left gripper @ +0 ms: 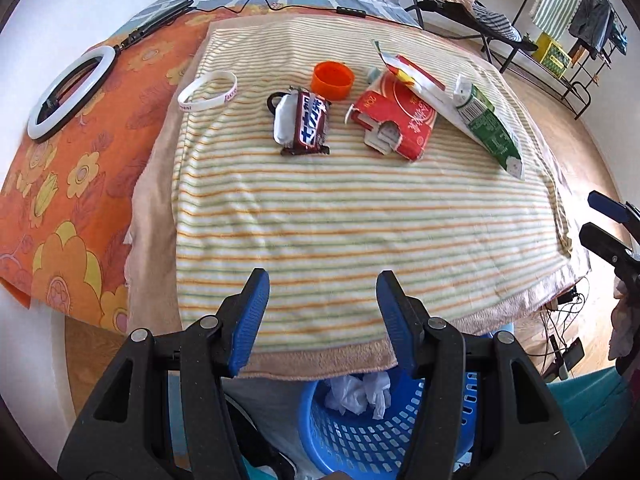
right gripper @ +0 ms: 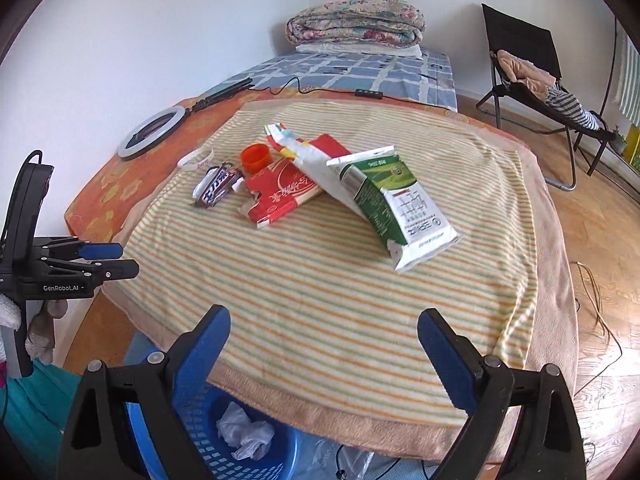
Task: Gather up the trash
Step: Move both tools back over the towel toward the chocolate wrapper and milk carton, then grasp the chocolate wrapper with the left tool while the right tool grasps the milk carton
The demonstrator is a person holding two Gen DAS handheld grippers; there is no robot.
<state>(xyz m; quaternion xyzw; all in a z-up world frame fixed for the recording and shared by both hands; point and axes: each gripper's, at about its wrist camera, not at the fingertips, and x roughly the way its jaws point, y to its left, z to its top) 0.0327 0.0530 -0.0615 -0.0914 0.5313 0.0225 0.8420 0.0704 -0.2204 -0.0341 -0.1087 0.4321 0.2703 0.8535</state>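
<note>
Hand-held gripper (right gripper: 324,344) short of milk carton (right gripper: 394,204)

blue basket (left gripper: 360,440): front hidden by gripper | wristband (left gripper: 208,90) lettering: unreadable

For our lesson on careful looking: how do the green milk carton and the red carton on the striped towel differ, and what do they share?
The green carton leans tilted, its top propped on other trash; the red carton lies flat on the towel. The green carton keeps its boxy shape; the red carton is flattened and torn open at one end. The green carton lies nearer the towel's right edge; the red sits mid-towel. Both are empty-looking packaging, not yet in the basket.
</note>
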